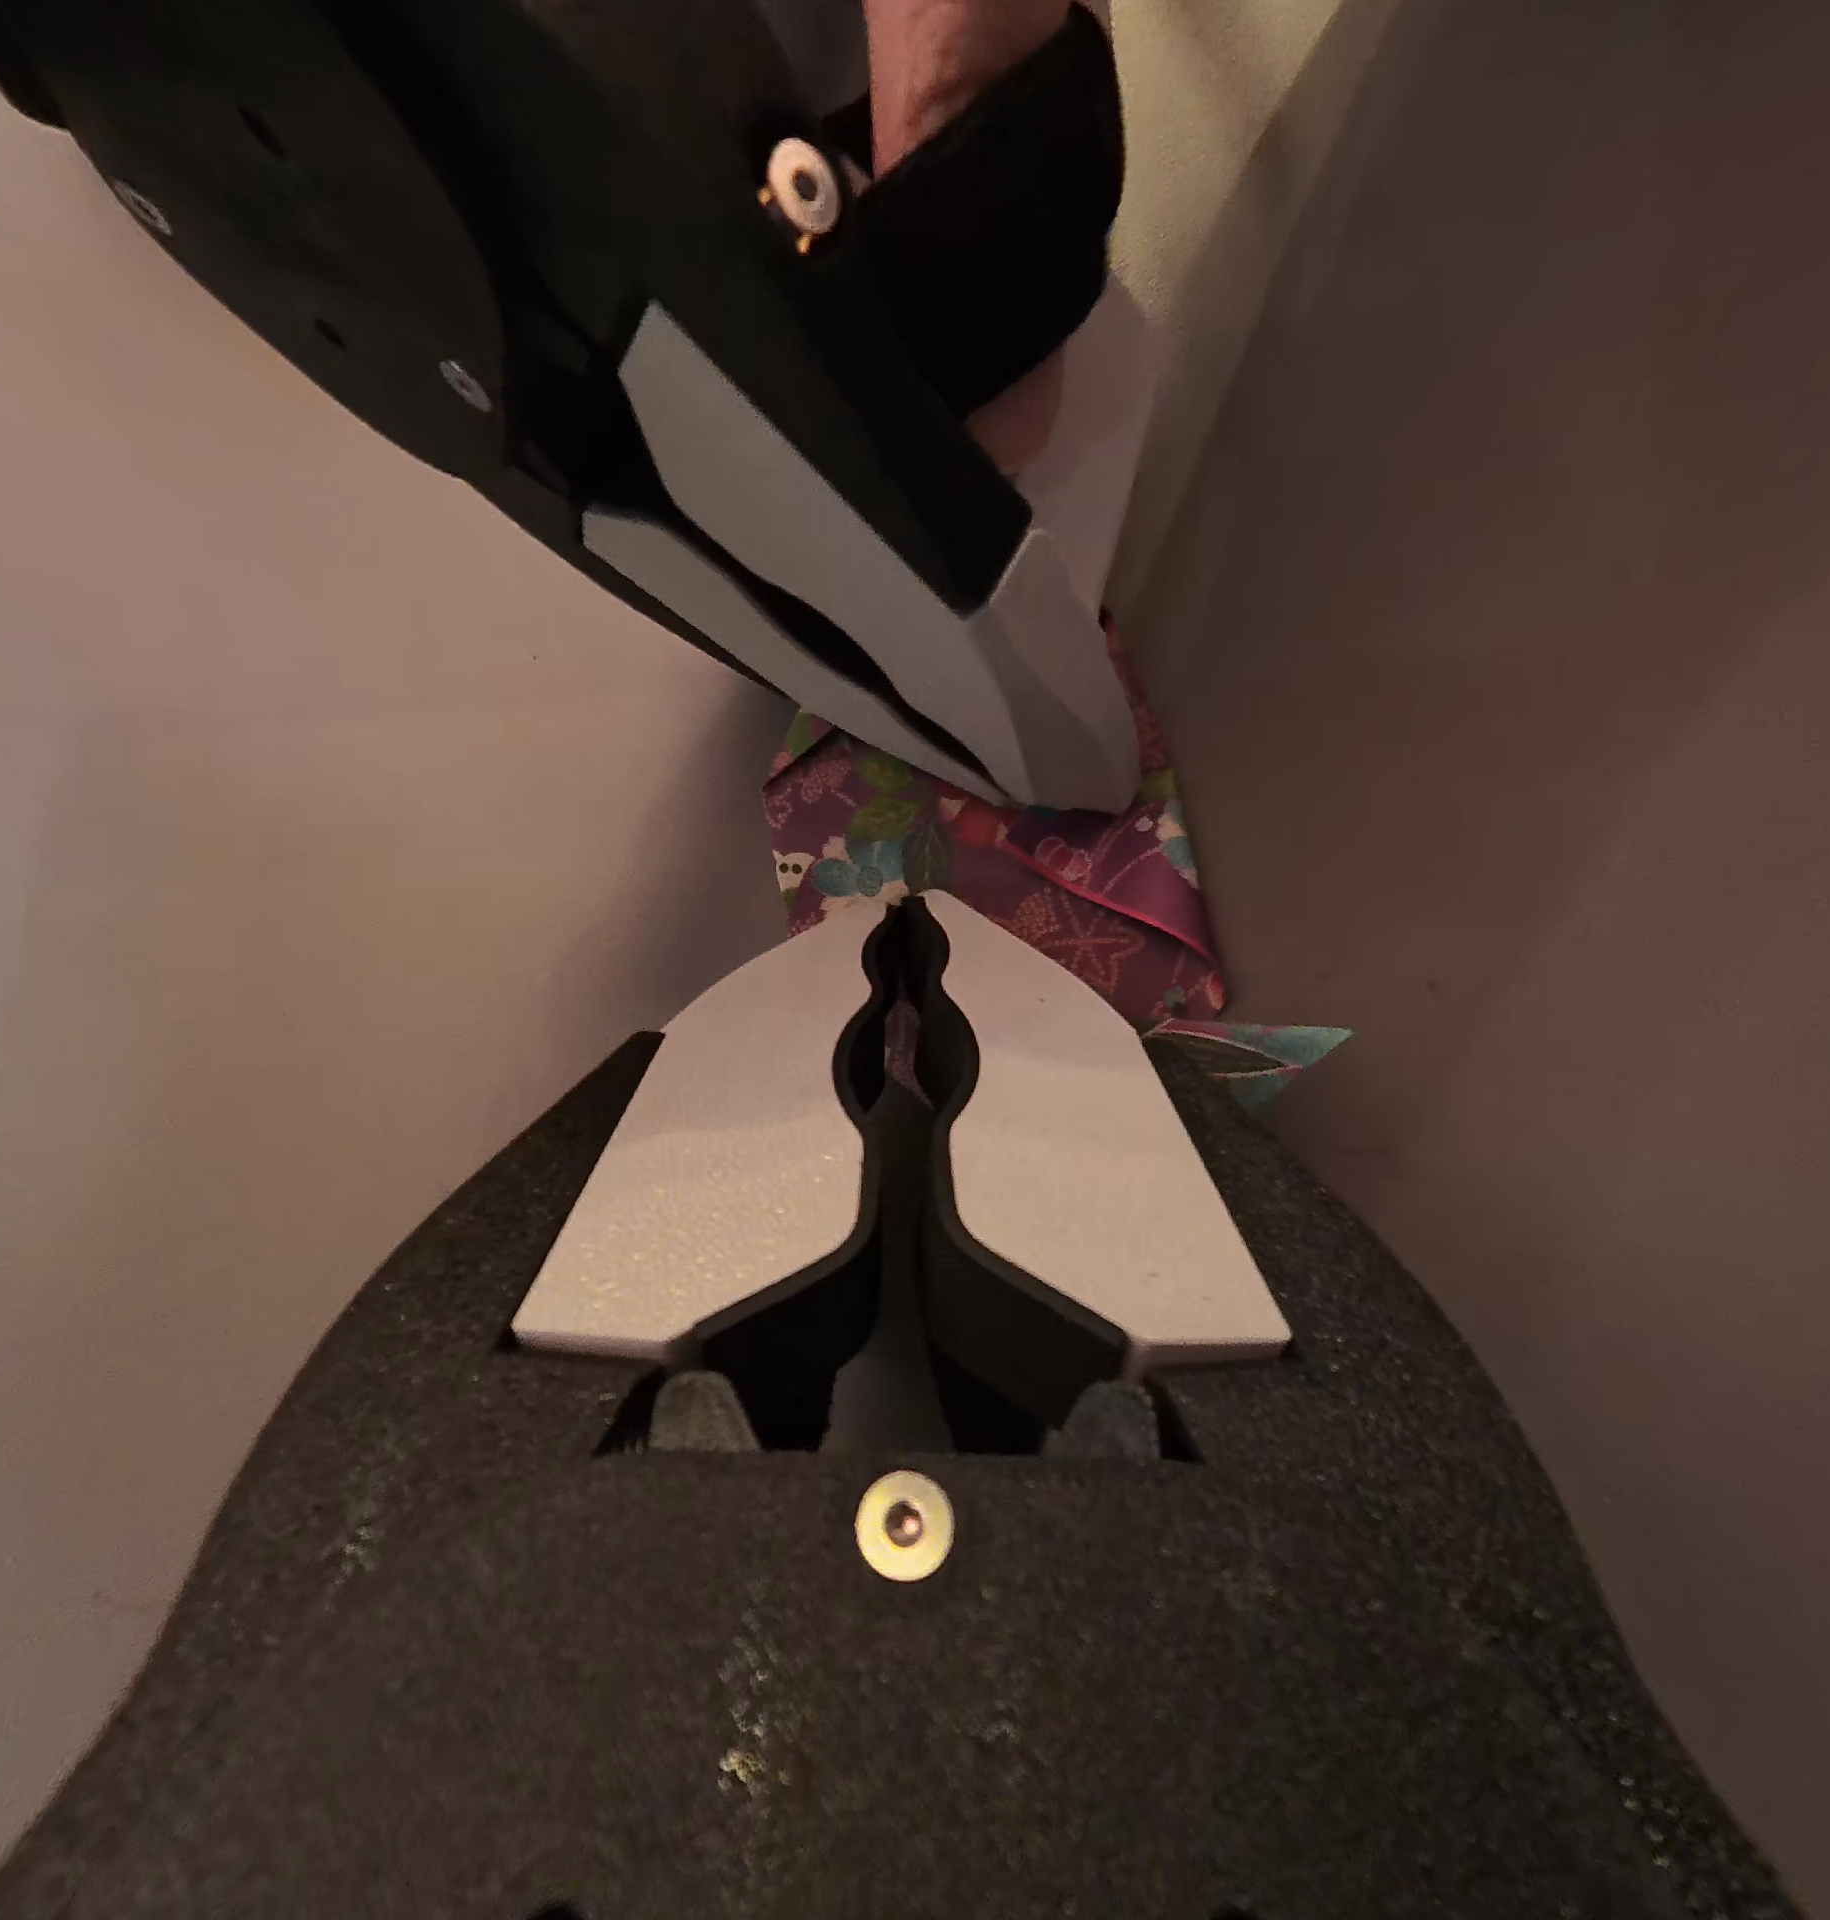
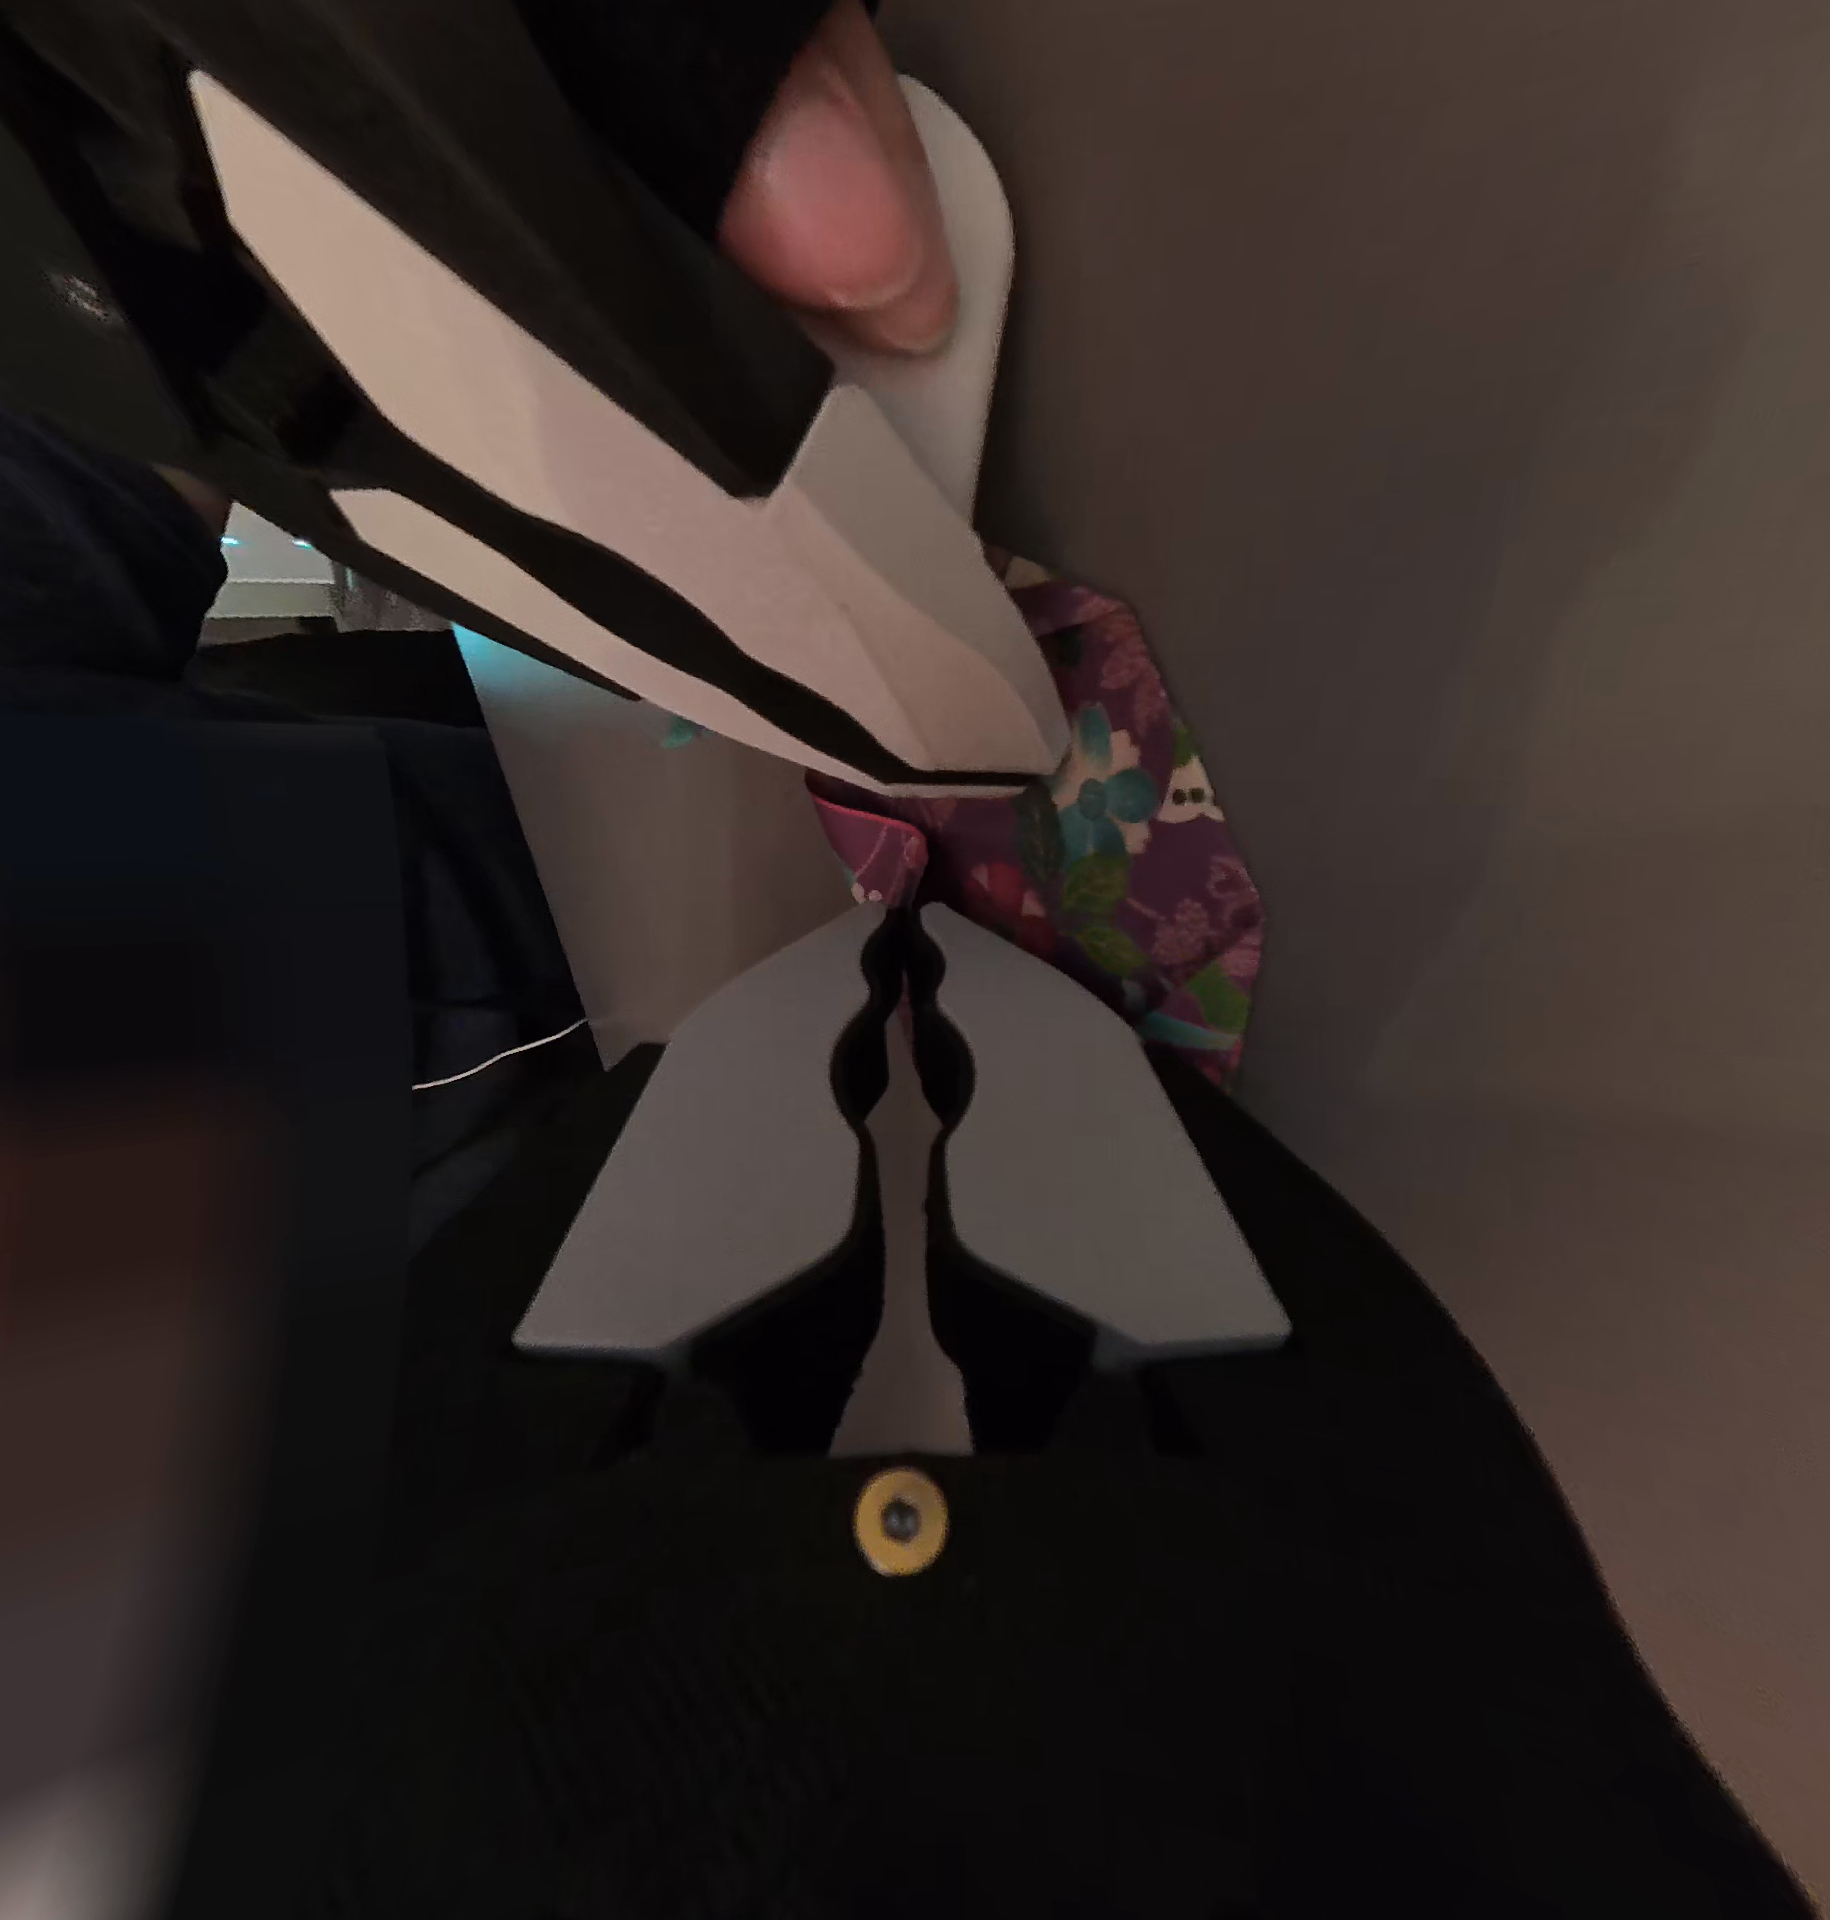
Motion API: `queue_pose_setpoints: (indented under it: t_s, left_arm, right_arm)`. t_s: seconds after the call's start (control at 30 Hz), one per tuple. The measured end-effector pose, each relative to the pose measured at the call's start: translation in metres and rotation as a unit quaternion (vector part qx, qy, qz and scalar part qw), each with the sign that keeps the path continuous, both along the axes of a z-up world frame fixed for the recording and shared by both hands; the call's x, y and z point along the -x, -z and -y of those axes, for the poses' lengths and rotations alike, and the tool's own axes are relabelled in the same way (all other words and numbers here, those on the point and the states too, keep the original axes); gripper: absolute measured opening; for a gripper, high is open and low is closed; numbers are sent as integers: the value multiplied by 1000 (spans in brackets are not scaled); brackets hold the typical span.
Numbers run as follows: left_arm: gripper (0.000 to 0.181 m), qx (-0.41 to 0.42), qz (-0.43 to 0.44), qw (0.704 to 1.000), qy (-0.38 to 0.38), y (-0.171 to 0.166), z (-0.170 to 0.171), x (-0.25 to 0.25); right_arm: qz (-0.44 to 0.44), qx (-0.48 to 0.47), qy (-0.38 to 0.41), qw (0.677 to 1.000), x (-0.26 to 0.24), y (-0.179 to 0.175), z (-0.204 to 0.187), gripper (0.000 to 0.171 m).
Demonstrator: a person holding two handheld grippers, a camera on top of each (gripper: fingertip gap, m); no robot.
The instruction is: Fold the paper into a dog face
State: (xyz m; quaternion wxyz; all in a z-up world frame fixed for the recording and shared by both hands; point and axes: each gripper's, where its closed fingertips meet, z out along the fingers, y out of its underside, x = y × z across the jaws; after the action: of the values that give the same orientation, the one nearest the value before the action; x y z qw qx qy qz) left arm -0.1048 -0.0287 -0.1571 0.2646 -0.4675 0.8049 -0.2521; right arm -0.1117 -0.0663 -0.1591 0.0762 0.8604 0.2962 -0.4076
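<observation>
Creased floral paper point(image 1: 1036, 883) (purple, glossy)

Hard to pin down, honestly, but it reads as an indoor room with a plain tabletop workspace rather than a workshop or kitchen. Most of both views is a smooth, pale off-white surface point(image 1: 267, 727) under dim, warm light. The right wrist view adds a dark, boxy piece of furniture point(image 2: 267, 883) to the left, a thin white cord point(image 2: 495, 1060) trailing by it, and a brighter lit strip point(image 2: 277, 582) farther back.
</observation>
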Motion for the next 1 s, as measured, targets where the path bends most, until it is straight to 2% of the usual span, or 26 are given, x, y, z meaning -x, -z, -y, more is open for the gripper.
queue_pose_setpoints:
  t_s: [0.3,1.0]
  left_arm:
    - [1,2,0,1000,5,0,2,1]
    - [0,-16,10,1000,17,0,5,0]
  right_arm:
    - [-22,-58,-39,997,1,0,1,2]
    - [-5,-95,-41,995,-3,1,-5,2]
